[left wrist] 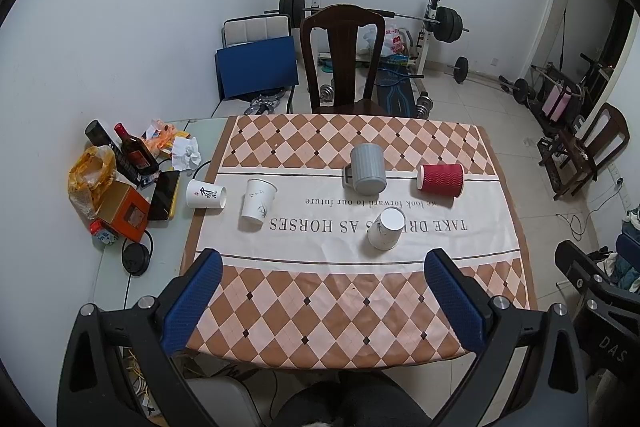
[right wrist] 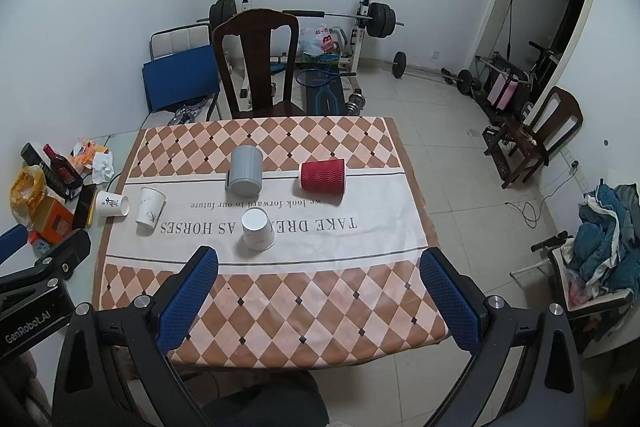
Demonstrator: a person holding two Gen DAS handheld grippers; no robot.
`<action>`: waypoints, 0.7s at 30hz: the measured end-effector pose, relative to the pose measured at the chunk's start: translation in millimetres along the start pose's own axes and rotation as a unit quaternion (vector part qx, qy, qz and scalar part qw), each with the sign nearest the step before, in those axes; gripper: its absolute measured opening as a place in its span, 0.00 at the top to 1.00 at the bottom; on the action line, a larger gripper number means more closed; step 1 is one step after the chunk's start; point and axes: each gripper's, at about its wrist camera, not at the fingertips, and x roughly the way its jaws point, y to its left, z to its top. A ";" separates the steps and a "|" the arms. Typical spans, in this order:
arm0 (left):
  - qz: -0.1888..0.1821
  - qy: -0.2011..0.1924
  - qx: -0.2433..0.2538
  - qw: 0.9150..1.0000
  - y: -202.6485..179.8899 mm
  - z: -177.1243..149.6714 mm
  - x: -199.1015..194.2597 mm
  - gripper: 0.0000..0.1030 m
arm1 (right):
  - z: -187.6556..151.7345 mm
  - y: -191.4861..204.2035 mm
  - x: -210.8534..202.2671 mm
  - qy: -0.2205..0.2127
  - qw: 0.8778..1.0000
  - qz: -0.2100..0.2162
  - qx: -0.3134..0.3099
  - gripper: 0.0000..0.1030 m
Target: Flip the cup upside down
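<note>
Several cups sit on the checkered tablecloth (left wrist: 320, 299). A white paper cup (left wrist: 385, 229) (right wrist: 258, 230) stands upside down in the middle. A grey mug (left wrist: 367, 169) (right wrist: 245, 171) stands upside down behind it. A red ribbed cup (left wrist: 440, 179) (right wrist: 323, 177) lies on its side at the right. A white cup (left wrist: 258, 201) (right wrist: 150, 211) stands upright at the left, and another white cup (left wrist: 206, 194) (right wrist: 112, 205) lies on its side beside it. My left gripper (left wrist: 326, 269) and right gripper (right wrist: 320, 267) are open and empty above the near table edge.
Bottles (left wrist: 134, 151), an orange box (left wrist: 124, 211), a phone and bags crowd the table's left side. A wooden chair (left wrist: 344, 59) stands behind the table, with gym weights (left wrist: 444, 23) beyond. The left gripper's body shows in the right wrist view (right wrist: 36, 291).
</note>
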 end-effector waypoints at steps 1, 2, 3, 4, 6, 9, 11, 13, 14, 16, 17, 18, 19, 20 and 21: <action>0.000 0.000 0.001 1.000 -0.1 0.0 -0.1 0.00 | 0.1 -0.3 -0.2 0.000 1.000 0.000 0.000 0.01; 0.001 0.000 0.000 1.000 0.8 -0.6 1.1 0.00 | 0.2 -0.6 -0.2 -0.001 1.000 0.000 0.001 0.01; 0.000 0.000 -0.001 1.000 0.7 -0.2 1.5 0.00 | 0.9 0.0 0.3 -0.001 1.000 0.000 0.000 0.01; 0.000 0.000 -0.001 1.000 0.7 -0.2 1.4 0.00 | 1.3 0.1 0.7 0.000 1.000 0.000 -0.001 0.01; 0.002 -0.001 -0.001 1.000 1.0 -0.9 2.0 0.00 | 1.1 -0.2 0.1 0.000 1.000 0.000 0.000 0.01; 0.002 -0.001 -0.002 1.000 0.9 -1.9 1.3 0.00 | 1.6 -0.3 0.2 0.000 1.000 0.001 -0.001 0.01; 0.001 0.000 -0.001 1.000 1.5 -1.5 1.6 0.00 | 1.6 -0.1 0.0 0.000 1.000 0.002 -0.001 0.01; 0.001 0.000 0.000 1.000 1.8 -1.2 1.7 0.00 | 2.4 0.0 0.5 0.000 1.000 0.002 -0.001 0.01; 0.000 0.000 0.000 1.000 1.8 -1.7 1.3 0.00 | 0.8 0.5 1.1 0.001 1.000 0.003 -0.002 0.01; 0.001 0.000 0.000 1.000 2.0 -2.0 1.0 0.00 | 0.9 0.4 1.1 0.001 1.000 0.003 -0.002 0.01; 0.001 0.000 0.000 1.000 1.9 -1.5 1.4 0.00 | 1.2 0.6 1.3 0.001 1.000 0.003 -0.001 0.01; 0.000 0.000 0.000 1.000 2.0 -1.0 1.7 0.00 | 0.9 0.6 0.9 0.001 1.000 0.002 -0.002 0.01; 0.000 0.000 0.000 1.000 2.0 -1.1 1.6 0.00 | 0.5 0.5 0.7 0.000 1.000 0.003 -0.002 0.01; 0.001 0.000 0.000 1.000 1.9 -1.5 1.3 0.00 | 0.6 0.5 1.0 0.001 1.000 0.003 -0.001 0.01; 0.000 0.000 0.001 1.000 1.9 -2.0 1.1 0.00 | 0.8 0.9 1.1 0.001 1.000 0.003 -0.002 0.01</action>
